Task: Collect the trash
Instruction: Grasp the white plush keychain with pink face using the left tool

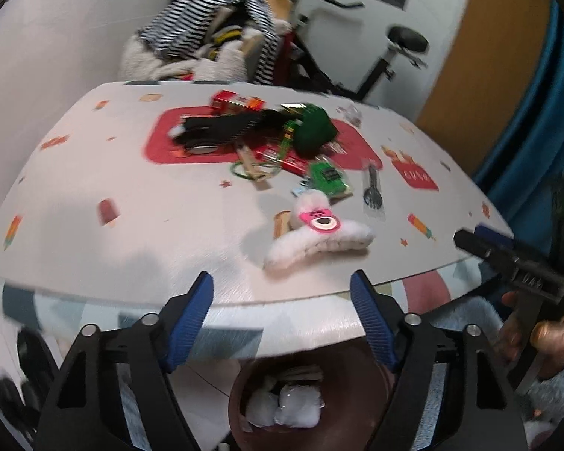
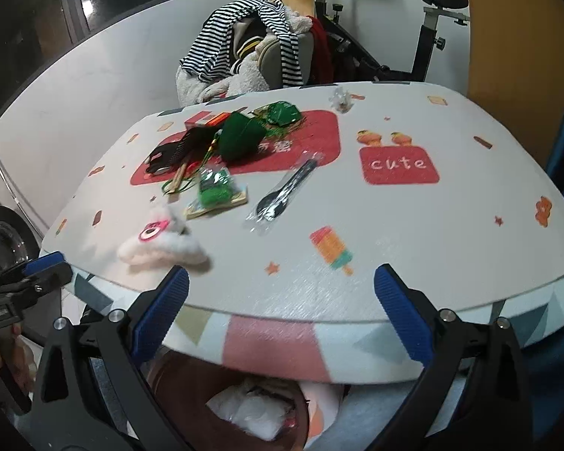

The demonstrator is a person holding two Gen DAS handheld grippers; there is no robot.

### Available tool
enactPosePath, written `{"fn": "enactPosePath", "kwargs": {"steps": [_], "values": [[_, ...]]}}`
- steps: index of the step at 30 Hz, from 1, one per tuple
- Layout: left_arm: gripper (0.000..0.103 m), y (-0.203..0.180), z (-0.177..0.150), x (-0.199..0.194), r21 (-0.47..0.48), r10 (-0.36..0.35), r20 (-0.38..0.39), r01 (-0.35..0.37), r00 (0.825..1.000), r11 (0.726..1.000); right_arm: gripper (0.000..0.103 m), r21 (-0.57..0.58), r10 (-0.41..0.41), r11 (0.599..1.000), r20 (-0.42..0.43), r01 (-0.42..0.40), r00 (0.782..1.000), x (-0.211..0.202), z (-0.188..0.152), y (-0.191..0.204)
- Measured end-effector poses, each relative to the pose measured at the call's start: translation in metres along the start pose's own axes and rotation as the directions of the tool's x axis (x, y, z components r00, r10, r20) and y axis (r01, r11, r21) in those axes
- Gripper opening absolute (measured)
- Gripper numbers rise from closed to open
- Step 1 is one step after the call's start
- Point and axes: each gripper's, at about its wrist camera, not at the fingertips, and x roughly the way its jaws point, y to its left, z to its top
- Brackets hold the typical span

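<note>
My left gripper (image 1: 282, 289) is open and empty at the table's near edge, above a brown bin (image 1: 308, 402) that holds crumpled white wrappers. My right gripper (image 2: 282, 282) is open and empty over the same edge, with the bin (image 2: 252, 409) below it. On the table lie a plastic-wrapped black fork (image 2: 284, 195), a green snack packet (image 2: 216, 191), a crumpled clear wrapper (image 2: 341, 99) at the far side, a red box (image 1: 237, 103) and a green wrapper (image 2: 280, 112). The fork (image 1: 372, 188) and the green packet (image 1: 329, 178) also show in the left wrist view.
A fluffy white hair clip with a pink bear (image 1: 319, 233) lies near the front edge. A black item (image 1: 214, 127), a green cloth (image 1: 314, 129), a wooden clip (image 1: 253, 169) and green loops sit mid-table. A clothes-covered chair (image 2: 252, 49) and an exercise bike (image 2: 425, 37) stand behind.
</note>
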Motion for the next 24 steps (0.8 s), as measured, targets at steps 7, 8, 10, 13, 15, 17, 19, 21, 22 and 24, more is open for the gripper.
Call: {"fn": "enactPosePath", "kwargs": {"steps": [7,8,10,13,15,17,19,21,22,24], "values": [[0.068,-0.016,0.020,0.050,0.186,-0.009,-0.072,0.022,0.997,0.982,0.097,0.018,0.014,1.000,-0.010,-0.014,1.000,0.009,0.003,-0.017],[0.067,-0.014,0.023,0.058,0.193,-0.008,-0.080,0.024,0.997,0.981,0.097,0.020,0.013,1.000,-0.015,-0.012,1.000,0.009,0.003,-0.018],[0.064,-0.011,0.029,0.070,0.185,-0.022,-0.097,0.040,0.995,0.982,0.097,0.027,0.015,1.000,-0.028,-0.014,1.000,0.012,0.003,-0.021],[0.056,-0.008,0.032,0.083,0.185,-0.042,-0.124,0.064,0.991,0.981,0.097,0.026,0.009,1.000,-0.033,-0.008,0.999,0.016,0.004,-0.023],[0.038,-0.010,0.031,0.089,0.202,-0.056,-0.143,0.084,0.988,0.976,0.097,0.027,0.006,1.000,-0.033,-0.005,0.999,0.019,0.005,-0.023],[0.019,-0.013,0.028,0.090,0.216,-0.054,-0.145,0.084,0.988,0.973,0.097,0.030,0.011,0.999,-0.033,-0.010,0.999,0.022,0.007,-0.024],[0.012,-0.013,0.024,0.087,0.214,-0.060,-0.134,0.088,0.989,0.973,0.093,0.032,0.020,0.999,-0.036,-0.019,0.999,0.026,0.009,-0.023],[0.011,-0.009,0.022,0.079,0.175,-0.084,-0.113,0.103,0.990,0.979,0.082,0.028,0.040,0.999,-0.046,-0.039,0.998,0.034,0.013,-0.021],[0.010,-0.004,0.022,0.075,0.142,-0.102,-0.100,0.116,0.990,0.983,0.075,0.023,0.050,0.999,-0.050,-0.048,0.998,0.037,0.015,-0.020],[0.010,0.002,0.022,0.065,0.099,-0.110,-0.071,0.117,0.991,0.988,0.067,0.003,0.062,0.998,-0.057,-0.062,0.996,0.048,0.022,-0.015]]}}
